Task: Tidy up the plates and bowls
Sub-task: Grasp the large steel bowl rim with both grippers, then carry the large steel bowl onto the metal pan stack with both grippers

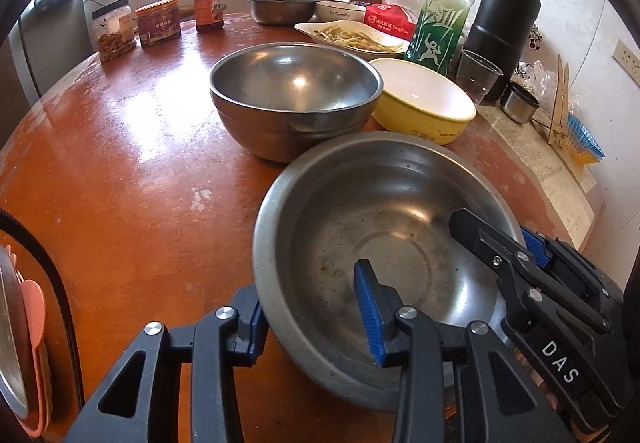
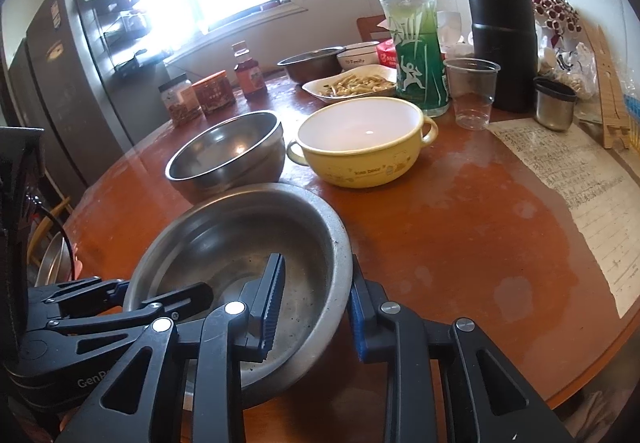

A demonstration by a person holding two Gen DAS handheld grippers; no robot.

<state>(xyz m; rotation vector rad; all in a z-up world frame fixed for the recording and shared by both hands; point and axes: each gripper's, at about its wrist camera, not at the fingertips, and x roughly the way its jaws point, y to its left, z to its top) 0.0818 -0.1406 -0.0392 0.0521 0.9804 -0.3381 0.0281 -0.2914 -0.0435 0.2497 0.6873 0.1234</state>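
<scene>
Both the left claw (image 1: 316, 307) and right claw (image 2: 312, 307) are clamping opposite rims of the shallow steel basin (image 1: 360, 227), risking uneven lifting tipping it against the deep steel bowl (image 1: 296, 99).

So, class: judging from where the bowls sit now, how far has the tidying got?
Nothing looks stacked yet. In hand: both claws, left and right, straddle opposite rims of the wide steel basin. Left: nesting the deep steel bowl and yellow bowl, both apart on the table.
</scene>
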